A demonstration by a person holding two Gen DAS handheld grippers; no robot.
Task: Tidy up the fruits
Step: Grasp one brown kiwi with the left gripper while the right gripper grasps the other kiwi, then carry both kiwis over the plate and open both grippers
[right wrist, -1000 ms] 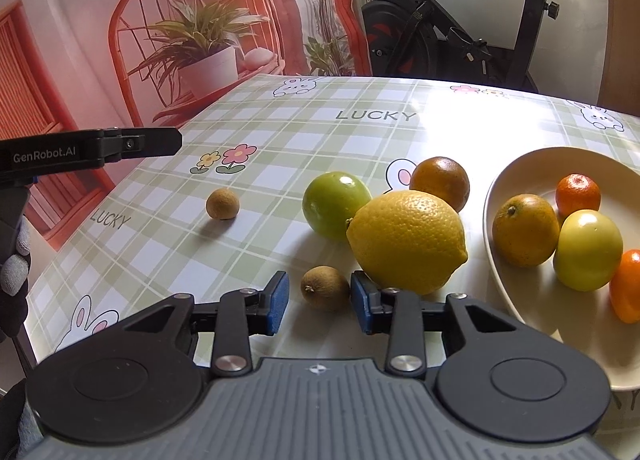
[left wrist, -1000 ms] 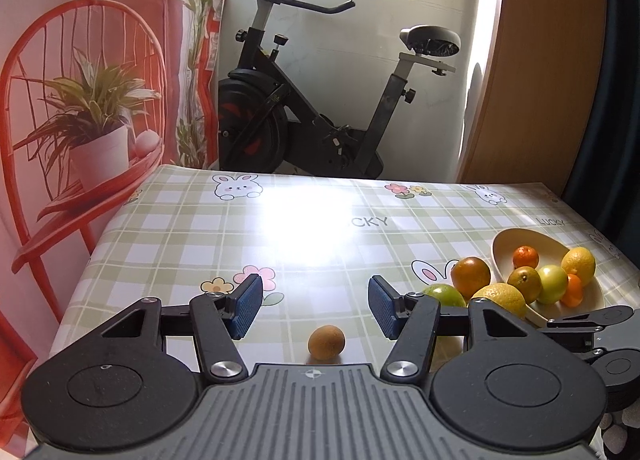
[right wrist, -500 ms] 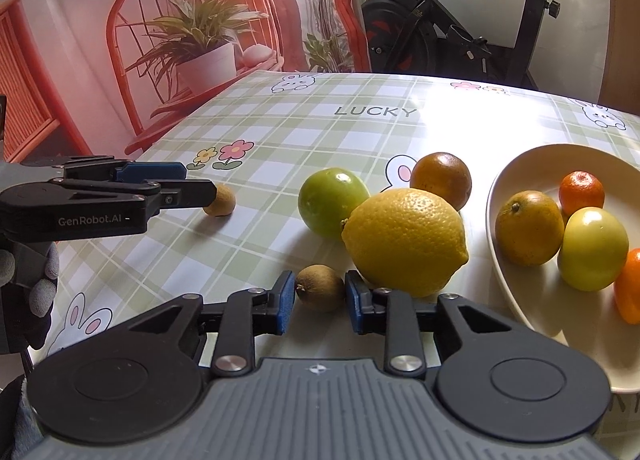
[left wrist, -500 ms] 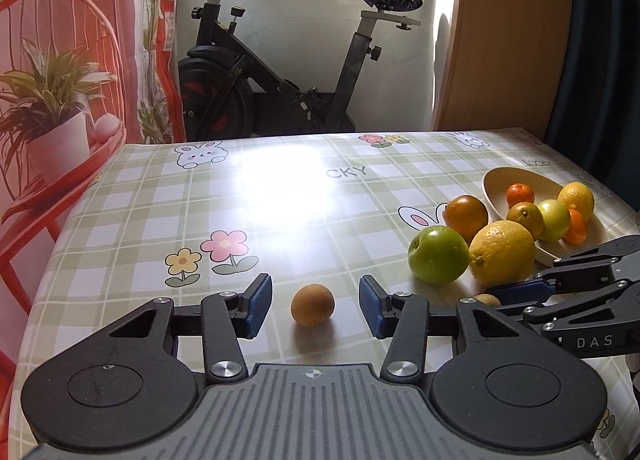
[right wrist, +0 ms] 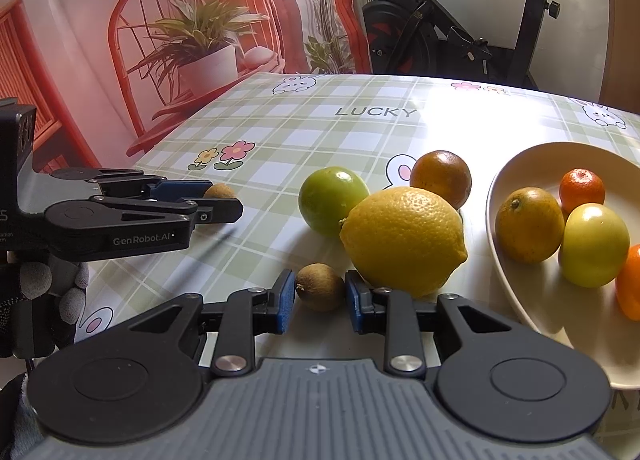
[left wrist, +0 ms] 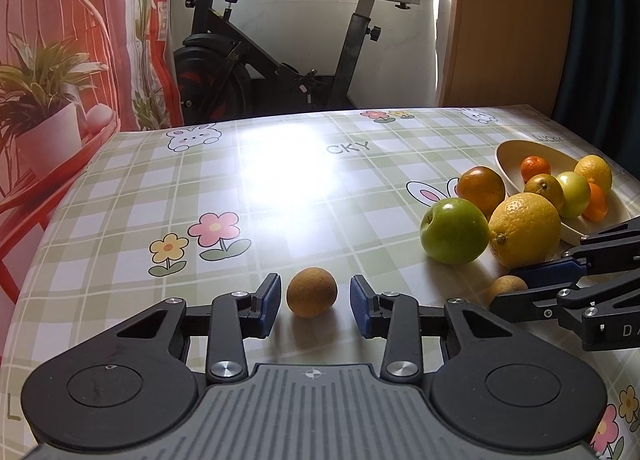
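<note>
Both grippers bracket small brown fruits on the counter.
Left gripper released, gaps around its kiwi; right gripper clenched on the second kiwi, beside the lemon; bowl beyond.

A home: exercise bike beside tableclothed table.

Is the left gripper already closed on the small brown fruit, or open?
Open. The left gripper has the small brown fruit between its blue pads, with a visible gap on each side.
</note>
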